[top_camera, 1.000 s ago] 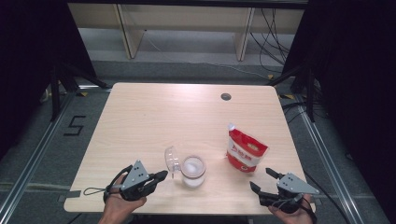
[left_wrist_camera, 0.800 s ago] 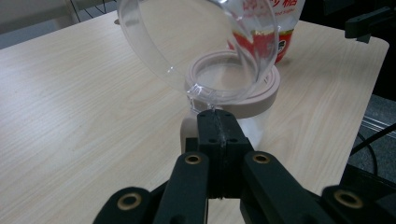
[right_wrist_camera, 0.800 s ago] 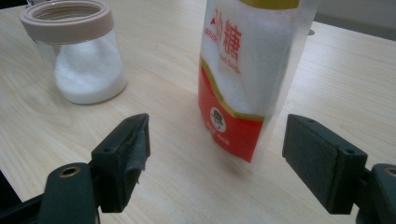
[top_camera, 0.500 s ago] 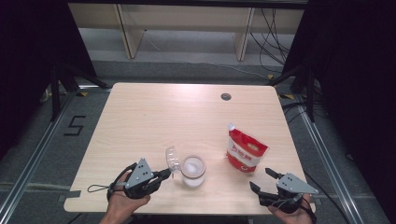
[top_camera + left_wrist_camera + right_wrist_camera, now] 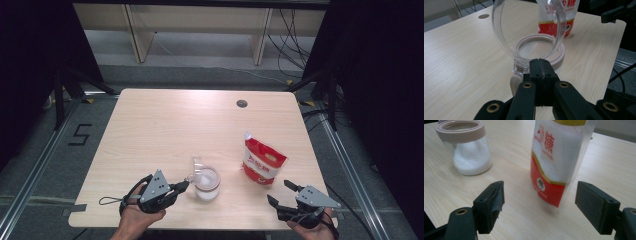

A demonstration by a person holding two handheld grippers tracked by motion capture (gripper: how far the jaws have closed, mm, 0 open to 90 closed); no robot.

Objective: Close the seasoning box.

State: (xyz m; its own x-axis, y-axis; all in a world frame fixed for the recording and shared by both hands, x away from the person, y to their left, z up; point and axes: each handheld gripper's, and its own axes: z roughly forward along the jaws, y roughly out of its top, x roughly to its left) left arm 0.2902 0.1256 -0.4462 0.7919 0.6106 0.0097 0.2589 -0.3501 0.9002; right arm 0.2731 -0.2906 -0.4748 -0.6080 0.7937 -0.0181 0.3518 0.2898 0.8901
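I have the left gripper [image 5: 184, 186] low over the near edge of the table [image 5: 165, 125], my hand [image 5: 137, 212] cupped under its body and the jaws pointing right toward the jar [image 5: 206, 184]. The jaws are clenched together with nothing between the pads, their tips right at the hinge tab of the jar's clear lid [image 5: 529, 27]. That lid stands flipped up, nearly upright, on the left side of the jar, whose mouth is uncovered and which holds white granules. The jar sits near the table's near edge, about mid-width.

My right gripper [image 5: 283, 192] rests at the near right corner, hand beneath it, jaws spread wide and aimed far-left at the red-and-white sugar pouch [image 5: 262, 162]. The pouch stands upright just right of the jar, apart from it and clear of both pads.
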